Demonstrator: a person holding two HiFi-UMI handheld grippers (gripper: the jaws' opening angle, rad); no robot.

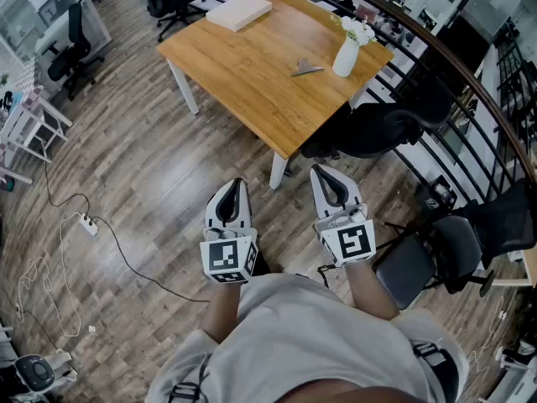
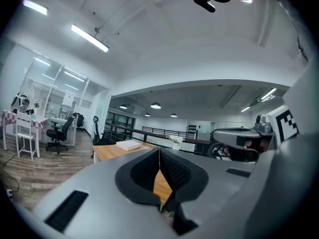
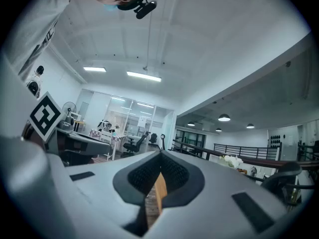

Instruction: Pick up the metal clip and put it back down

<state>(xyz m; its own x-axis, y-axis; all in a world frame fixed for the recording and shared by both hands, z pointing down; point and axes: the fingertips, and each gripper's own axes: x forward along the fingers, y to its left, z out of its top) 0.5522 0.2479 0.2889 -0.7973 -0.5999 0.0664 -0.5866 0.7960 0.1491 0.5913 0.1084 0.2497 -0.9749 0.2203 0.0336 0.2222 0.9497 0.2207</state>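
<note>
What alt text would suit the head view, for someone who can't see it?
From above, a person holds the left tongs and right tongs, both shut and empty, above a wood floor. Ahead, a wooden table carries a metal clip, a white vase and a white box.

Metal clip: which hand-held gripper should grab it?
Right, probably: the metal clip lies beside the white vase, nearer the right hand-held gripper than the left hand-held gripper. Both shut, short of the table.
</note>
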